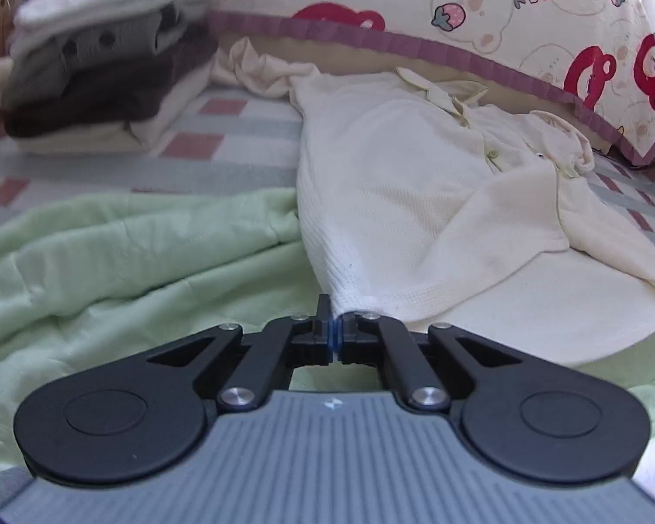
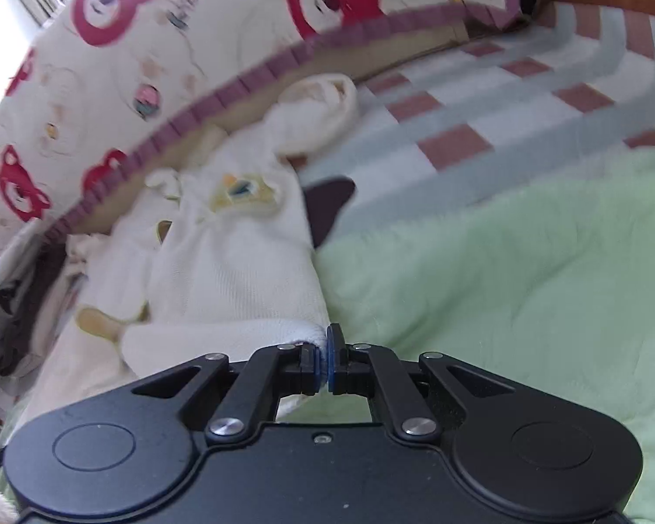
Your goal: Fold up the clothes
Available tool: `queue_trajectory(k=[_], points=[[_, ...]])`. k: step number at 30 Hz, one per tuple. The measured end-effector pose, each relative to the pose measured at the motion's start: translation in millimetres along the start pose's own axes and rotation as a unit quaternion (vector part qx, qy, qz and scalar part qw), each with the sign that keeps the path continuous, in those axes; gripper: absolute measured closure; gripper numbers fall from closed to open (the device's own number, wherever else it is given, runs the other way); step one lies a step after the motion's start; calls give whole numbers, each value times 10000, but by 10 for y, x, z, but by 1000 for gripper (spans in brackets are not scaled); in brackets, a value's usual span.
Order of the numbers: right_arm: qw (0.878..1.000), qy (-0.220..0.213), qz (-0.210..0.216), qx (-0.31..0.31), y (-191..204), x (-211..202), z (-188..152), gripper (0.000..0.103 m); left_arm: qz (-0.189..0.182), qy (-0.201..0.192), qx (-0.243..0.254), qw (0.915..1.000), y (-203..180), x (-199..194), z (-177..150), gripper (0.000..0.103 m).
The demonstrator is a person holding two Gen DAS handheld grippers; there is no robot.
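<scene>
A cream waffle-knit garment (image 1: 393,201) with a buttoned collar lies on the bed, partly folded over itself. My left gripper (image 1: 335,327) is shut on its near hem corner. In the right wrist view the same cream garment (image 2: 240,270), with a small bear patch, stretches away to the left. My right gripper (image 2: 327,351) is shut on another edge of its hem. Both grippers hold the cloth low over a light green blanket (image 1: 131,270).
A stack of folded clothes (image 1: 105,65) sits at the back left on the checked sheet (image 1: 222,148). A bear-print quilt (image 1: 502,4) with a purple border runs along the back. The green blanket (image 2: 524,284) covers the near bed. A dark object (image 2: 327,205) pokes from behind the garment.
</scene>
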State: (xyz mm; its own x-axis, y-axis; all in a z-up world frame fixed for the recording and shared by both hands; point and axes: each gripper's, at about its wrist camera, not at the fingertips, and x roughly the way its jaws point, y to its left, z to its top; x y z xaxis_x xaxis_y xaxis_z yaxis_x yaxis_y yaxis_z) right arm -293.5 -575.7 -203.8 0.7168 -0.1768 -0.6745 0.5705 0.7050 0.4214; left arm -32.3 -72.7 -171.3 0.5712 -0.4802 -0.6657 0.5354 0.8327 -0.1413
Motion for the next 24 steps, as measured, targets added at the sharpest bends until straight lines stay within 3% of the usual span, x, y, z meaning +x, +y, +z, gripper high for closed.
queue_trajectory(k=[6, 11, 15, 18, 24], points=[[9989, -28, -196, -429, 57, 84, 9, 98, 298, 183, -106, 9993, 21, 192, 40, 99], [9972, -238, -55, -703, 180, -70, 180, 98, 244, -329, -271, 9988, 7, -133, 191, 102], [9937, -717, 184, -841, 342, -452, 319, 99, 176, -714, -369, 9966, -4, -420, 304, 102], [9896, -1011, 224, -997, 491, -725, 335, 99, 159, -874, -295, 9956, -28, -654, 355, 102], [9879, -1183, 345, -946, 522, -940, 276, 99, 222, -1063, -399, 9933, -19, -859, 380, 102]])
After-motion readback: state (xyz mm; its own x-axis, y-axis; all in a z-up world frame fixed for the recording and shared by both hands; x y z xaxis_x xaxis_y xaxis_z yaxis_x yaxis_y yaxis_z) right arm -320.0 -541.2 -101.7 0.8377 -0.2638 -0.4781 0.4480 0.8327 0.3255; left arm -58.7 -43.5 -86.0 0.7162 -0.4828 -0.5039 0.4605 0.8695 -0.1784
